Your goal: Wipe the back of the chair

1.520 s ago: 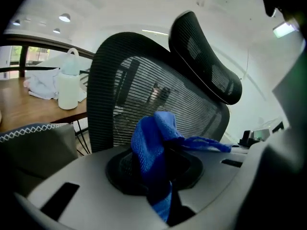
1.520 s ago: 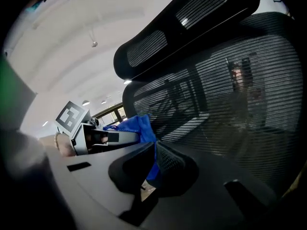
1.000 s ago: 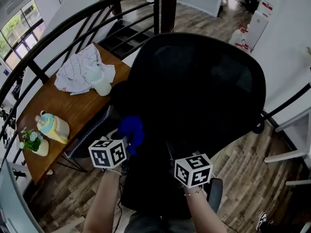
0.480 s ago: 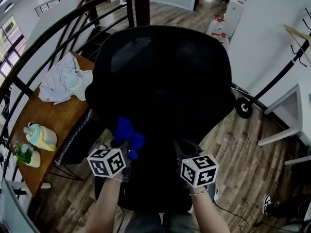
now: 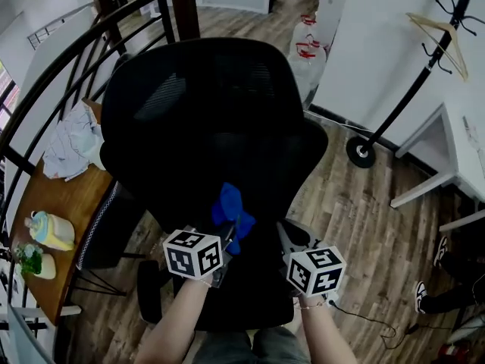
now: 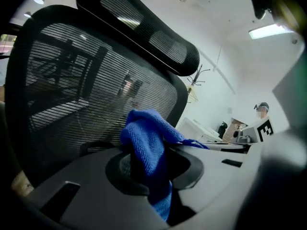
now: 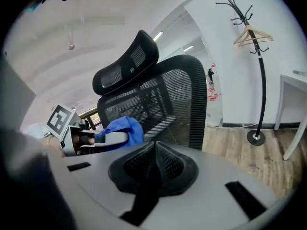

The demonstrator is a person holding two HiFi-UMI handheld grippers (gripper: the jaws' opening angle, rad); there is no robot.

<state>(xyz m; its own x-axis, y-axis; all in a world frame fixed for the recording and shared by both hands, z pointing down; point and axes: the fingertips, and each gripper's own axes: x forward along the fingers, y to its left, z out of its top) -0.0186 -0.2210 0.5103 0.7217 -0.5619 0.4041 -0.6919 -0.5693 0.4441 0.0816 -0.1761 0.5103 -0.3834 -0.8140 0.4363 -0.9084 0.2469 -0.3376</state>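
Left tongs (image 6: 152,176) are clenched on the blue cloth (image 6: 146,140). It bunches up out of them low in front of the mesh chair back (image 5: 212,120), and I honestly can't tell if it's touching. Right tongs (image 7: 153,169) are pressed shut with nothing in them, just beside the left. The cloth's lower end disappears between the pads. Compared to half a second ago, both tongs sit further right, less of the tabletop (image 5: 53,196) shows, and a coat stand (image 5: 362,152) has come into view.

No legible text, brand or number; red print on white bags (image 5: 307,48) too small (blurred).
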